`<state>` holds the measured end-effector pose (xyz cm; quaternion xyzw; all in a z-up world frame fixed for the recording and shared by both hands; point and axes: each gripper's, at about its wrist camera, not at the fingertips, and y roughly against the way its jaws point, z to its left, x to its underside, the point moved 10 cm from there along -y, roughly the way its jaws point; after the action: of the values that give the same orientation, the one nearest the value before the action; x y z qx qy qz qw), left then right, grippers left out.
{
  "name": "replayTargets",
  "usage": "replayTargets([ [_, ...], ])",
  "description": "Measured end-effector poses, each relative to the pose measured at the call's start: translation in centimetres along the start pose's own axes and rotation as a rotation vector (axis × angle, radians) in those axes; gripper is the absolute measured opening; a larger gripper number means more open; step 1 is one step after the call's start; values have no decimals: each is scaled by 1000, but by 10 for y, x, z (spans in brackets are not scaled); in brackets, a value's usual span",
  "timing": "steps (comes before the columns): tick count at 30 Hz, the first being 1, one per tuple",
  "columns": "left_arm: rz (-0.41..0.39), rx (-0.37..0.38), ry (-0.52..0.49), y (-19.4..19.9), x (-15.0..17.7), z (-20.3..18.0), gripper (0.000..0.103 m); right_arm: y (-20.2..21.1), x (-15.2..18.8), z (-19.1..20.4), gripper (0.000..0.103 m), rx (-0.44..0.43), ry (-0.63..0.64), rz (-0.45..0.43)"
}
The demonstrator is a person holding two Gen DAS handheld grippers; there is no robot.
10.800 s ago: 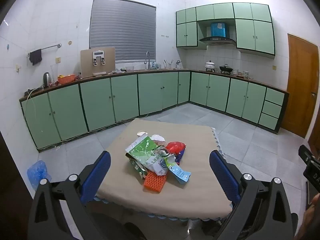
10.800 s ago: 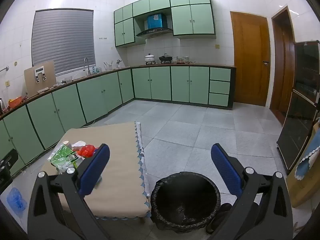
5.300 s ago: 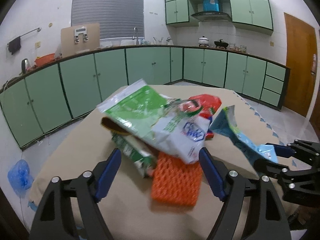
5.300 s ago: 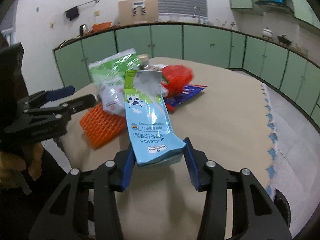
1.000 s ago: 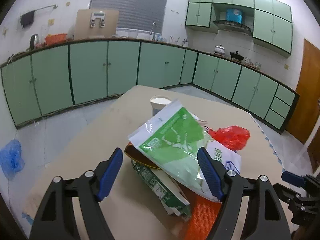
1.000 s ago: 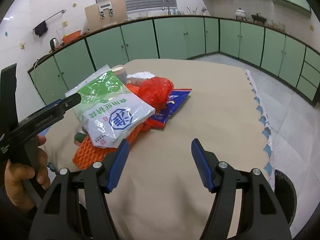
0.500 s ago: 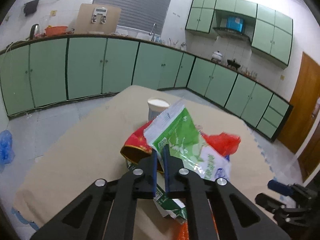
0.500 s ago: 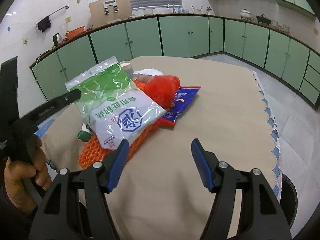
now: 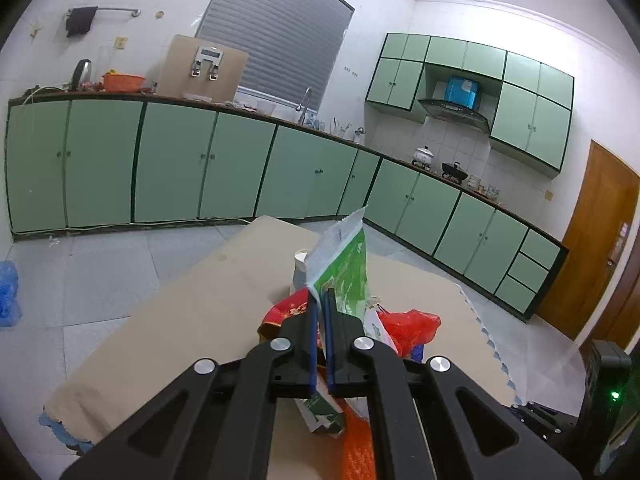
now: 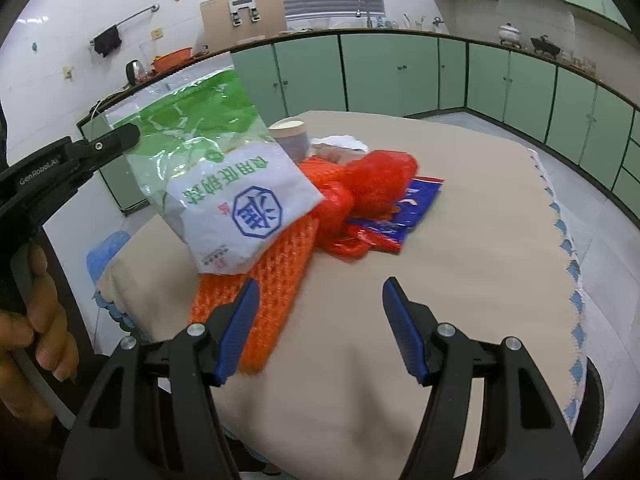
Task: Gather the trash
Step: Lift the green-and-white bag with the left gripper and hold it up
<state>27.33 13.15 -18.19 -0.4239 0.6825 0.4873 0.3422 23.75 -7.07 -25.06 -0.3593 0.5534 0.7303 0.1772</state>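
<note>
My left gripper [image 9: 320, 300] is shut on the green and white plastic bag [image 9: 344, 268], lifted edge-on above the trash pile; the bag [image 10: 216, 168] also shows in the right wrist view, hanging from the left gripper [image 10: 128, 134]. Under it lie an orange foam net [image 10: 272, 280], a red plastic bag [image 10: 376, 176], a blue and red wrapper [image 10: 408, 208], a paper cup [image 10: 290, 136] and a green carton [image 9: 324, 416]. My right gripper [image 10: 320, 300] is open and empty, low over the table in front of the pile.
The table has a beige cloth [image 10: 480, 240] with a blue scalloped edge. The black trash bin's rim [image 10: 596, 392] shows at the table's right edge. Green cabinets [image 9: 180, 168] line the walls. A blue bag [image 9: 8, 292] lies on the floor at left.
My left gripper, shut on the green bag, has lifted it higher, so it now hangs clear of the pile. My right gripper stays open and has moved slightly closer to the pile.
</note>
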Motion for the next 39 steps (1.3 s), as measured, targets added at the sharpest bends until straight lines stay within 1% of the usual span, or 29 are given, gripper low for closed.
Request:
replayTargets([
  [4,-12,-22,10,11,3,10,3,-2,2,10,63,-10,3,7],
  [7,-34,-25,25,27,1,21,3,-7,5,19,63,-16,10,17],
  [9,-57,-12,33,35,-3,25,3,-9,8,25,63,-23,12,25],
  [10,-67,-6,34,36,-5,25,3,-10,8,28,63,-26,14,27],
  [13,-61,-2,36,30,-5,24,3,-10,7,34,63,-31,25,26],
  [16,-59,18,52,28,-4,19,3,-5,5,36,63,-27,33,15],
  [18,-62,41,53,24,-8,8,3,-3,4,32,63,-23,26,12],
  [22,-58,90,22,12,-13,-21,3,2,4,18,63,-5,8,6],
  [26,-59,148,-2,2,-17,-56,3,11,5,1,63,11,-15,-2],
  [30,-57,182,-21,-4,-17,-83,3,17,8,-11,63,11,-46,-7],
  [34,-47,182,-31,-10,-16,-92,3,18,10,-12,63,5,-51,-12],
  [37,-42,161,-57,-9,-11,-89,3,18,9,-14,63,8,-61,-16],
  [39,-33,152,-55,-9,-6,-84,3,19,7,-17,63,13,-65,-20],
])
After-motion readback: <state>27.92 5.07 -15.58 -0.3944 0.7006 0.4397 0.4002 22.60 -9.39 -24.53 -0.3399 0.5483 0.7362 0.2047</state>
